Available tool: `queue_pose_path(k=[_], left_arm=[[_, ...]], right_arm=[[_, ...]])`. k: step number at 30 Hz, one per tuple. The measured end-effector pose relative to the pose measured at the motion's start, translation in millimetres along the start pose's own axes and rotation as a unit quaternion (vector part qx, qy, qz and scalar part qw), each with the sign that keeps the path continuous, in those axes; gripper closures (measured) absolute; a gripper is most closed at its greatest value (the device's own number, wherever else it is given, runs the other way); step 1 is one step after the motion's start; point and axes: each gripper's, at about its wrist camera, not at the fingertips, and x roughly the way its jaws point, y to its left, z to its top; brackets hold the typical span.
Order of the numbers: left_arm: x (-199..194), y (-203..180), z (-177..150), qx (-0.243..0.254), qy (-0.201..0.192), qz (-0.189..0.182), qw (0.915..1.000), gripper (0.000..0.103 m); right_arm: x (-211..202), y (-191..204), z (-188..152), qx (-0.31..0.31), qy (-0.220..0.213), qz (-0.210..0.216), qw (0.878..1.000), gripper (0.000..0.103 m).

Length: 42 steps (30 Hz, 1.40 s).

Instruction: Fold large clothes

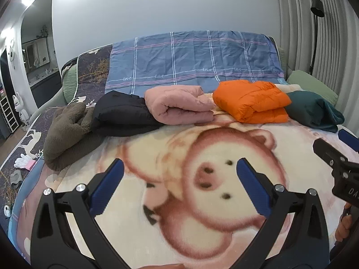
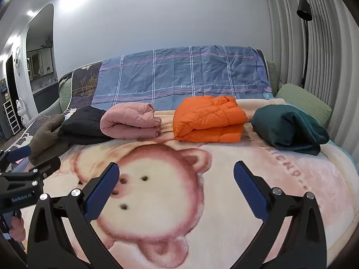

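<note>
Both grippers, left gripper (image 1: 179, 170) and right gripper (image 2: 176, 174), hang low in frame over the pig blanket (image 2: 224, 213), tongs spread wide, nothing between them. Across the middle sit 5 garments: brown fleece (image 1: 65, 139) and black jacket (image 1: 121, 114) at left look rumpled, pink coat (image 2: 130, 123), orange puffer (image 2: 208, 121) and teal sweater (image 2: 289, 132) look folded. I'd say drag 1 rumpled piece onto the bare blanket, pinch 2 matching corners, flatten it first.
</note>
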Motion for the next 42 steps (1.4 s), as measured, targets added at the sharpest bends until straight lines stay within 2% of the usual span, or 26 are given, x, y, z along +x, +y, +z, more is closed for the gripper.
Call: queue_pose_path(k=[11,26,42], left_arm=[[-6.1,3.2,-10.6,-0.002,0.002,-0.007,1.0000,0.002],[-1.6,-0.9,-15.8,0.006,0.011,-0.009,0.9999,0.002],[2.7,-4.8,-14.8,0.013,0.016,-0.016,0.9997,0.002]], right_arm=[[-8.8,16.5,-5.8,-0.018,0.002,-0.004,1.000,0.001],[0.2,12.0,-8.9,0.000,0.029,0.002,1.000,0.001],[6.4,11.6,-9.3,0.002,0.039,0.005,0.999,0.001]])
